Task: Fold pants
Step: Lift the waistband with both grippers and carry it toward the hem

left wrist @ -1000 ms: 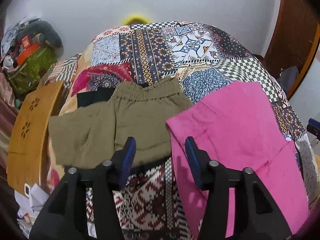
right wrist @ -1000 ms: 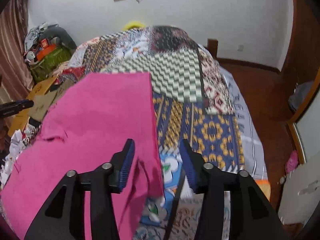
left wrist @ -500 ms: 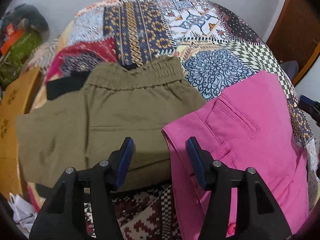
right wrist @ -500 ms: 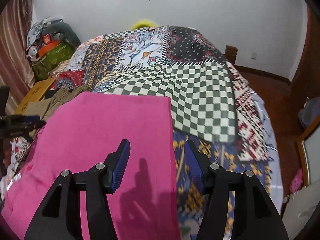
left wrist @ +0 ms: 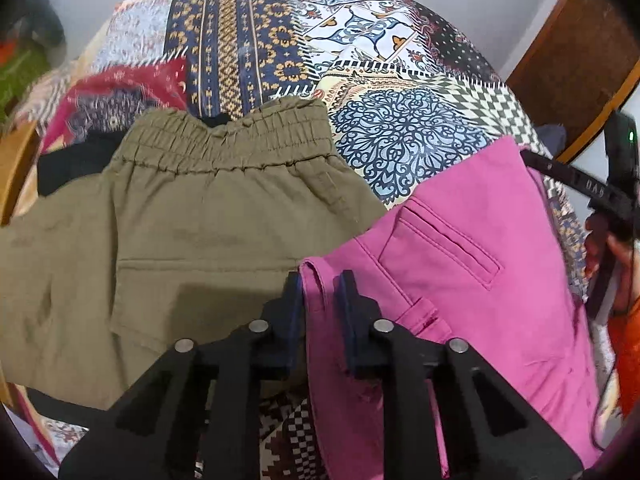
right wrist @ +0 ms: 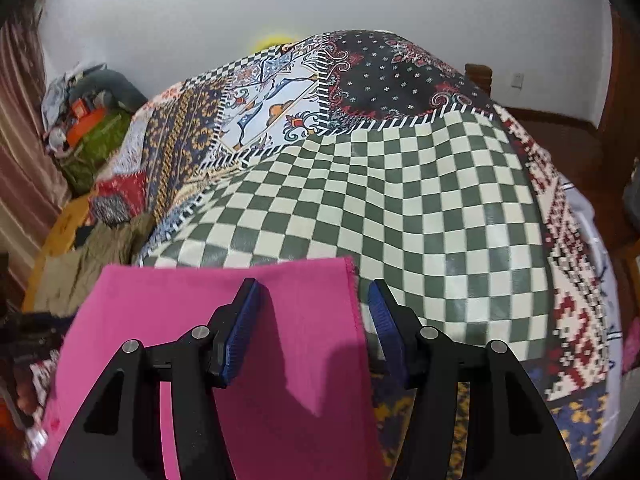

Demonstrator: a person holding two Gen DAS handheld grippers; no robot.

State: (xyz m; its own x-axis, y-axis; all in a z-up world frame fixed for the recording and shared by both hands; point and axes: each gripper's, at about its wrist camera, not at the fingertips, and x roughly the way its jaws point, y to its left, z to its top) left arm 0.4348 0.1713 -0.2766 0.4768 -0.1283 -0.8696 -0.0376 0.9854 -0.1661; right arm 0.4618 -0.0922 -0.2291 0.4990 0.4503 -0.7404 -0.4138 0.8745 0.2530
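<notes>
Fingers of our left gripper [left wrist: 319,304] are closing on the pink pants [left wrist: 460,280] waistband corner; our right gripper [right wrist: 314,320], spread, straddles the hem corner over the bed [right wrist: 420,208]. We should seat both pinches deep before lifting evenly.

Bedspread [left wrist: 400,140] carries two garments side by side: elastic-waist shorts [left wrist: 200,220] left, pants [left wrist: 480,280] right, edges overlapping. Black garment [left wrist: 68,164] lies under the shorts' left side.
</notes>
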